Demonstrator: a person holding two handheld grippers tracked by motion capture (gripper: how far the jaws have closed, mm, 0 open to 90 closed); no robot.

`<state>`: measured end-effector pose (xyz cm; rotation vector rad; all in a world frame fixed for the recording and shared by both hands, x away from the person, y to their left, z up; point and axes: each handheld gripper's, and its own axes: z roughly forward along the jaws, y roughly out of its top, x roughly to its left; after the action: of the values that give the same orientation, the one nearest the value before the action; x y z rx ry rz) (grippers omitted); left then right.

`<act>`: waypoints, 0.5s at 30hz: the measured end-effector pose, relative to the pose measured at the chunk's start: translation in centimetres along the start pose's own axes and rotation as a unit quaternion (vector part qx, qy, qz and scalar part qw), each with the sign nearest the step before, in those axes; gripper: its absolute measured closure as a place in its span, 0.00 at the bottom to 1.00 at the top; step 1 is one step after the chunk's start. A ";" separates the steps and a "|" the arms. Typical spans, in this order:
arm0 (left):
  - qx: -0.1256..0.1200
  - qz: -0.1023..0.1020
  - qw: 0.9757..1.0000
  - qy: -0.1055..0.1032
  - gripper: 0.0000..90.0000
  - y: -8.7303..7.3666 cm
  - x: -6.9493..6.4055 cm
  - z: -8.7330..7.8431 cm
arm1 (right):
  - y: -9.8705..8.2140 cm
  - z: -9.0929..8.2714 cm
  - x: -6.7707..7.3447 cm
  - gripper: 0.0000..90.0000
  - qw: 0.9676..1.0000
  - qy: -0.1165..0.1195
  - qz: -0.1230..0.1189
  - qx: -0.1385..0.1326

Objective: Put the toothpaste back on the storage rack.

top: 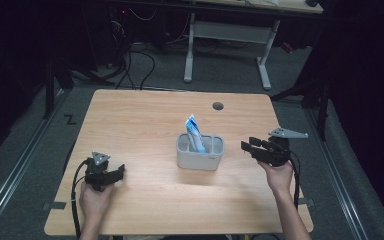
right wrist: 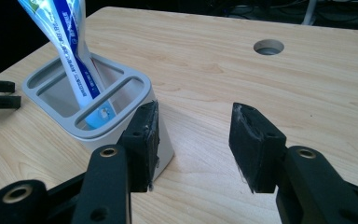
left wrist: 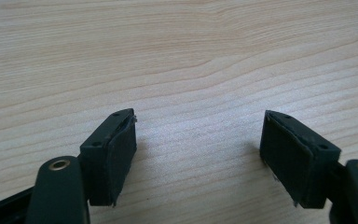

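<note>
A grey holder (top: 200, 151) with slotted compartments stands at the middle of the wooden table (top: 145, 115). A blue and white toothpaste tube (top: 195, 133) leans upright in its middle compartment. In the right gripper view the holder (right wrist: 74, 100) and tube (right wrist: 72, 51) lie just left of my right gripper (right wrist: 193, 140), whose jaws are apart with bare wood between them. From above, my right gripper (top: 248, 146) hovers to the right of the holder, pointing at it. My left gripper (top: 121, 170) rests near the front left; its jaws (left wrist: 198, 149) stand open over bare wood.
A round cable hole (top: 218, 106) sits in the table behind the holder, also seen in the right gripper view as the hole (right wrist: 268, 46). A white desk frame (top: 227, 45) and cables stand on the floor beyond the table. The far gripper's jaw tips (right wrist: 0, 93) show at the left edge.
</note>
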<state>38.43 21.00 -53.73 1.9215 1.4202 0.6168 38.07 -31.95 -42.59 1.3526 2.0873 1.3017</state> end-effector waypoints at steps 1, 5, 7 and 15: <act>0.000 0.000 1.000 0.000 0.31 0.0 0.0 0.0 | -0.1 0.0 -0.1 0.58 1.000 -0.001 0.001 0.001; 0.000 0.000 1.000 0.000 0.31 0.0 0.0 0.0 | -0.4 -0.1 -0.3 0.58 1.000 -0.005 0.004 0.000; 0.000 0.000 1.000 0.000 0.31 0.0 0.0 0.0 | -0.7 -0.1 -0.4 0.58 1.000 -0.008 0.005 0.000; 0.001 0.000 1.000 -0.001 0.31 0.0 0.0 0.0 | -1.5 0.1 -0.8 0.57 1.000 -0.018 0.012 0.007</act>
<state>38.43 21.03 -53.73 1.9223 1.4202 0.6145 37.71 -32.82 -44.01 1.3995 2.0658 1.2649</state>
